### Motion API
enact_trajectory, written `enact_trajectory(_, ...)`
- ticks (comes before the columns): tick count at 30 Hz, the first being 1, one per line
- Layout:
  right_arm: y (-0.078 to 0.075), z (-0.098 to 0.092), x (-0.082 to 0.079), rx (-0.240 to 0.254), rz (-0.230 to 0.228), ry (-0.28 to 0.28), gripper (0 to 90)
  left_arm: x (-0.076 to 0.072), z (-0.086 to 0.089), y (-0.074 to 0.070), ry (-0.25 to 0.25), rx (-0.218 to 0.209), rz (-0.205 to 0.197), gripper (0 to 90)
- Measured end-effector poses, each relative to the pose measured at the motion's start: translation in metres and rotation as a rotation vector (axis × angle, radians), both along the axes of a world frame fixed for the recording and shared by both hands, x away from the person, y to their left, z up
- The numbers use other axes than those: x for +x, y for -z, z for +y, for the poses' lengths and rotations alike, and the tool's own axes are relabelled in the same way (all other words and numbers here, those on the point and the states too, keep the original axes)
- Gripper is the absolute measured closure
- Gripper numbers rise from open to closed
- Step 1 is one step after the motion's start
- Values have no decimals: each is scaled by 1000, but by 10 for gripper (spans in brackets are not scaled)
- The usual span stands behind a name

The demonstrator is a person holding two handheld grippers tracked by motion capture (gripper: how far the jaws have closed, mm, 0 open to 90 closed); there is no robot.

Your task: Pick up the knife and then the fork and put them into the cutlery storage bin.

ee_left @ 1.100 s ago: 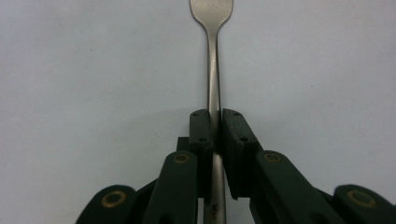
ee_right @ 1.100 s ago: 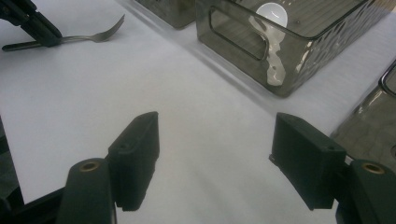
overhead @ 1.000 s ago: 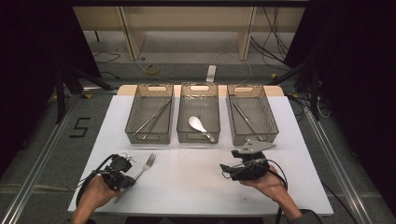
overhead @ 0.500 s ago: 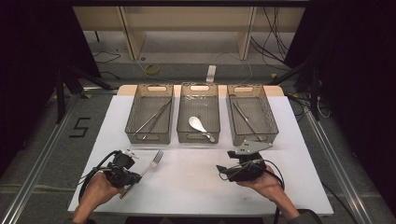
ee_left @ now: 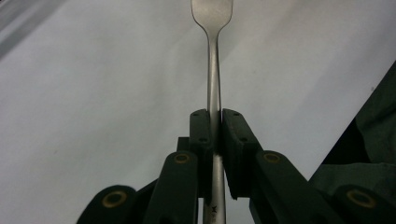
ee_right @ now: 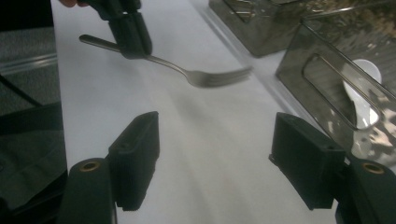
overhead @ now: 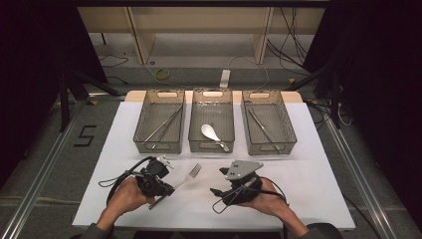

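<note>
From the high view we see the fork (overhead: 185,178) clamped by its handle in the left gripper (overhead: 160,180), near the table's (overhead: 308,179) front edge. Its long axis runs on a diagonal, tines pointing up and to the right toward the middle bin (overhead: 211,121), which holds a white spoon (overhead: 211,133). The right gripper (overhead: 219,194) sits just right of it with nothing between its jaws.

In the left gripper view we look straight along the fork (ee_left: 213,70): the jaws are pressed together on the narrow handle, and the tined head reaches away above the white table (ee_left: 93,93). We judge it stiff, light and slick metal; a thin handle like this could pivot between the pads, so a hold near mid-handle seems best.

In the right gripper view our own jaws stand wide apart and empty. Beyond them the fork (ee_right: 205,75) seems to hang clear of the tabletop, tines toward the bins, with the left gripper (ee_right: 133,39) closed on its handle.
</note>
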State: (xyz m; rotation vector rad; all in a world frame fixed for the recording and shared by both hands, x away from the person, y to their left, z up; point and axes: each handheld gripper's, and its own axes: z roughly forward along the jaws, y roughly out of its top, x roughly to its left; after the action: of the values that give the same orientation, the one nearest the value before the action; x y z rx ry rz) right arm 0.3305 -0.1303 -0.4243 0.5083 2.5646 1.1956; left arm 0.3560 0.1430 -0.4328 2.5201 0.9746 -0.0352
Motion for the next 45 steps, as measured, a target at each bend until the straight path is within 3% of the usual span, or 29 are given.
enact_trajectory(7,6,18,-1,-57,-36,-64,332,4,-23,-5,67,6,12,827)
enact_trajectory(18,15,30,-3,-160,-106,-89,340,10,-50,-7,150,16,38,827)
enact_trajectory(34,23,36,-3,-216,-140,-131,384,10,-67,-10,222,22,69,827)
enact_trajectory(43,29,42,-5,-278,-178,-186,486,8,-69,-13,250,15,83,827)
enact_trajectory(45,31,43,-5,-285,-169,-196,518,8,-70,-15,257,15,84,827)
